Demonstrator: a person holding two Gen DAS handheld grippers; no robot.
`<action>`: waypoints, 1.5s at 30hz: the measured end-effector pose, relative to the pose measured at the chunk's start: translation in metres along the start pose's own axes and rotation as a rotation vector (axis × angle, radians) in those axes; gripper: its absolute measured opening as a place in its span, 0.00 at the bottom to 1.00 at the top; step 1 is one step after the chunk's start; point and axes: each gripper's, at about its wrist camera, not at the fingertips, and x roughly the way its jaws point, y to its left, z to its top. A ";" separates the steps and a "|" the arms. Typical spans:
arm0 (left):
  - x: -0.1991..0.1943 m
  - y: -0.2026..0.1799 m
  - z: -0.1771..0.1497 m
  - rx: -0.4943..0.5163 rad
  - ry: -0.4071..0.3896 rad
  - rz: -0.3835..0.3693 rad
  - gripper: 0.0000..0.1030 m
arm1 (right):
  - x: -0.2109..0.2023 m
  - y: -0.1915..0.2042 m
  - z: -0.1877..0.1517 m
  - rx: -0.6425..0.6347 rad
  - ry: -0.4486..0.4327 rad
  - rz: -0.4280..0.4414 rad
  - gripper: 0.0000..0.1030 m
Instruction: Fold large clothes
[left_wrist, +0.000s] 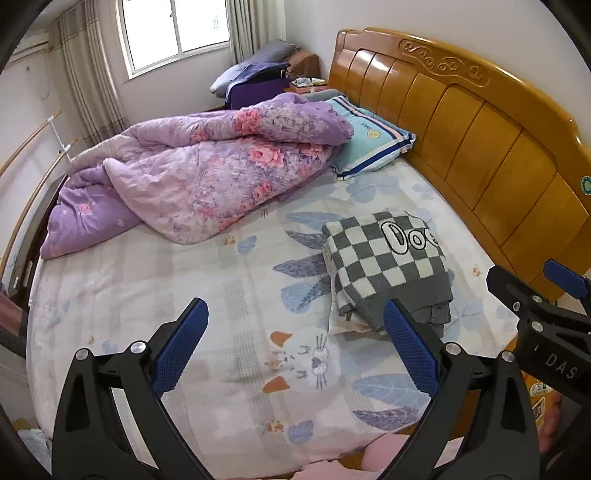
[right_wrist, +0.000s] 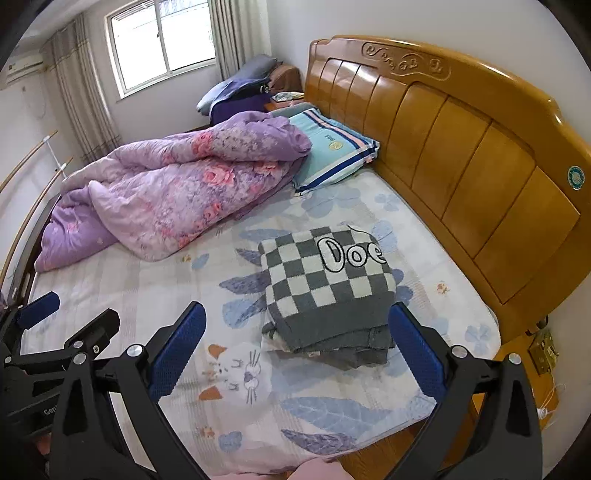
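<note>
A grey-and-white checkered knit garment (left_wrist: 384, 258) (right_wrist: 328, 284) with "Doe" lettering lies folded in a neat stack on the bed sheet (left_wrist: 184, 280) (right_wrist: 155, 280), near the headboard side. My left gripper (left_wrist: 295, 339) hovers open above the sheet, to the left of the stack and nearer to me. My right gripper (right_wrist: 297, 343) is open too, its blue pads (right_wrist: 413, 350) straddling the near edge of the stack from above, holding nothing. The right gripper also shows at the right edge of the left wrist view (left_wrist: 535, 295).
A rumpled purple floral quilt (left_wrist: 207, 173) (right_wrist: 173, 192) fills the far half of the bed. A striped light-blue pillow (left_wrist: 369, 140) (right_wrist: 332, 147) leans at the wooden headboard (left_wrist: 480, 140) (right_wrist: 461, 140). The bed's near edge drops off below the grippers.
</note>
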 end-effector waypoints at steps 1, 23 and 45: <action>0.000 0.001 -0.001 -0.005 0.004 -0.002 0.93 | 0.000 0.000 0.000 -0.001 0.004 0.003 0.93; -0.005 -0.003 -0.009 -0.025 0.023 0.033 0.93 | 0.005 0.000 -0.005 -0.015 0.044 0.024 0.93; 0.000 0.010 -0.013 -0.036 0.045 0.004 0.93 | 0.010 -0.001 -0.001 -0.016 0.054 0.022 0.93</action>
